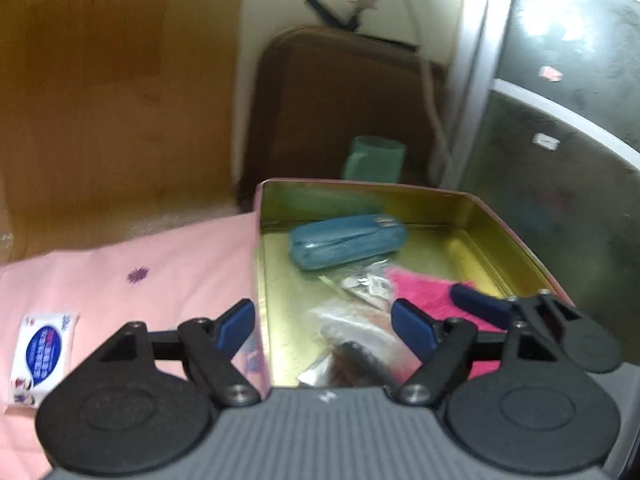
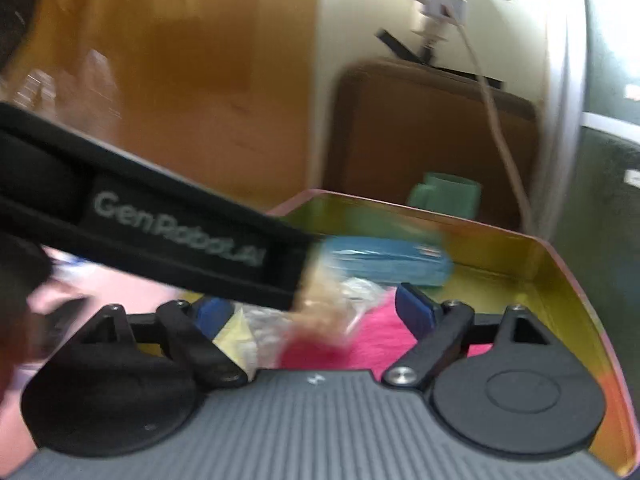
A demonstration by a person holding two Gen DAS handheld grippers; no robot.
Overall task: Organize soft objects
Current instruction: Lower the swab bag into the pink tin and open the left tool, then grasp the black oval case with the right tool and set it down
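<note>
Inside the gold-lined tin [image 1: 472, 208] the soft things are being gathered: a blue pouch [image 1: 347, 240] lies toward the far wall, clear plastic packets [image 1: 360, 312] sit in the middle, and a pink fluffy cloth [image 1: 424, 288] fills the near right part. That grouping suggests the tin serves as the collecting box, so anything soft outside it probably belongs in there too. One such item, a small tissue pack [image 1: 42, 352], lies on the pink cloth cover [image 1: 168, 264] well to the left of the tin, apart from it.

Left tool [image 1: 324, 324] hovers low over the tin's near end, pointed forward along its length, its blue fingers spread wide with nothing between them but the packets lying below. One finger hangs outside the tin's left wall, the other over the contents.

Right tool [image 2: 316, 312] is angled down over the pink cloth and packets, fingers likewise wide apart and gripping nothing I can make out; the view is blurred. A black strap [image 2: 176, 236] crosses its left side. A green mug [image 1: 374, 160] stands beyond the tin.
</note>
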